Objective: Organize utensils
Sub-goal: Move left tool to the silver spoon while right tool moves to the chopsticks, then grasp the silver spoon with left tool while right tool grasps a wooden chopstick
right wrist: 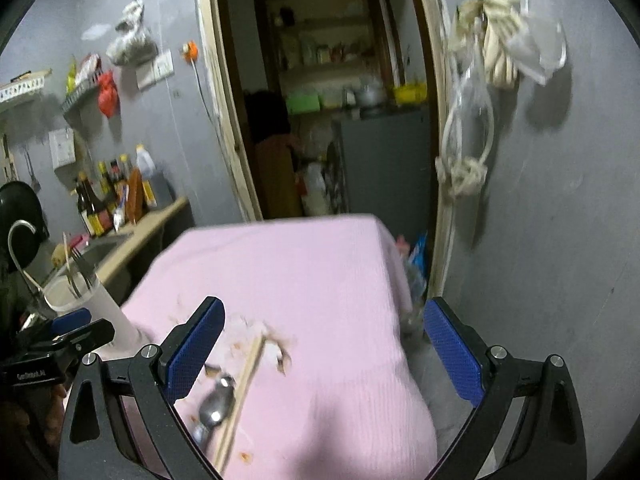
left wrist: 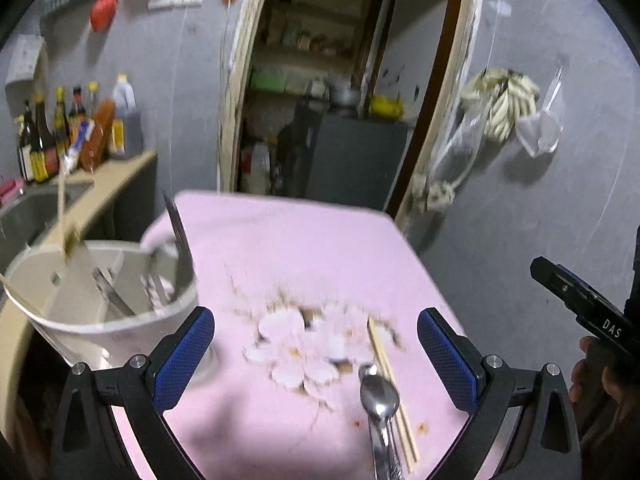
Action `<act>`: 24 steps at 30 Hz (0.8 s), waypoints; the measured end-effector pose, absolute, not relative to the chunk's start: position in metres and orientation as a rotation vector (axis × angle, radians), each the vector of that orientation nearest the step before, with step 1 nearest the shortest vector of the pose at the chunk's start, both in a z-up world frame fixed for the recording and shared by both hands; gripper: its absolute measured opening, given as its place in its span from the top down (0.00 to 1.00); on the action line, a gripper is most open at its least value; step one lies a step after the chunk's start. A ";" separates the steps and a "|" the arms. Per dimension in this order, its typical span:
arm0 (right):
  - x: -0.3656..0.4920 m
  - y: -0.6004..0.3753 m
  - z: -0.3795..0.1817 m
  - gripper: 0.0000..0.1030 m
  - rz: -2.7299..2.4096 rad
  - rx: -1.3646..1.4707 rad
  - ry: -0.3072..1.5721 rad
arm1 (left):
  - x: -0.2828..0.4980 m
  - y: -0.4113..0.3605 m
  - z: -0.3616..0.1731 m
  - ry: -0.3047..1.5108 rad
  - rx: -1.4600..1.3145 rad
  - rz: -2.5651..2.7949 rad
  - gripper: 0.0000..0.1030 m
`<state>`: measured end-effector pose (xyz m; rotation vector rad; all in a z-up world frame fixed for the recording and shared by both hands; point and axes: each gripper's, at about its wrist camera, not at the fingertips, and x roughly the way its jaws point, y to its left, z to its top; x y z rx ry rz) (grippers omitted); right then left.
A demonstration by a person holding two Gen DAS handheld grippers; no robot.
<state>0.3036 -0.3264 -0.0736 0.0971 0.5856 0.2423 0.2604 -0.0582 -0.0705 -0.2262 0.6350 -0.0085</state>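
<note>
Pads on your left gripper [left wrist: 316,356] stand as wide as they go, with nothing between them but pink cloth; no pad touches anything. Your right gripper [right wrist: 324,348] is likewise spread wide and empty. Both point down at the table, a posture that fits an approach, not a carry.

Spoon [left wrist: 379,396] lies on the pink tablecloth [left wrist: 304,248] inside the span of your left fingers, toward the right-hand pad, bowl up and handle running toward the camera. Chopsticks [left wrist: 390,384] lie just beside it on its right, roughly parallel, possibly touching it; blur prevents a firm call. In the right wrist view the same spoon [right wrist: 218,404] and chopsticks [right wrist: 244,384] sit close to that gripper's left-hand pad, not centred. Judgement: these two loose pieces are what remains to sort, and your left hand is better lined up on them.

White utensil holder [left wrist: 100,304] stands at the table's left edge, divided by partitions. It already holds a knife, some metal pieces and a few sticks, all upright or leaning, so it is evidently the destination. Which compartment takes spoons cannot be read.

Beyond the table: a counter with sauce bottles [left wrist: 60,136] on the left, an open doorway [left wrist: 340,100] straight ahead.
</note>
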 end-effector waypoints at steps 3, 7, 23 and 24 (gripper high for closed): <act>0.310 -0.331 -0.099 0.05 0.250 0.110 0.639 | 0.268 -0.064 -0.091 0.700 -0.232 -0.030 0.01; 0.317 -0.337 -0.126 0.05 0.257 0.135 0.695 | 0.277 -0.073 -0.118 0.790 -0.241 -0.072 0.01; 0.339 -0.322 -0.164 0.10 0.321 0.147 0.783 | 0.298 -0.110 -0.168 0.987 -0.198 -0.239 0.28; 0.341 -0.319 -0.165 0.10 0.324 0.147 0.788 | 0.299 -0.111 -0.170 1.000 -0.199 -0.248 0.29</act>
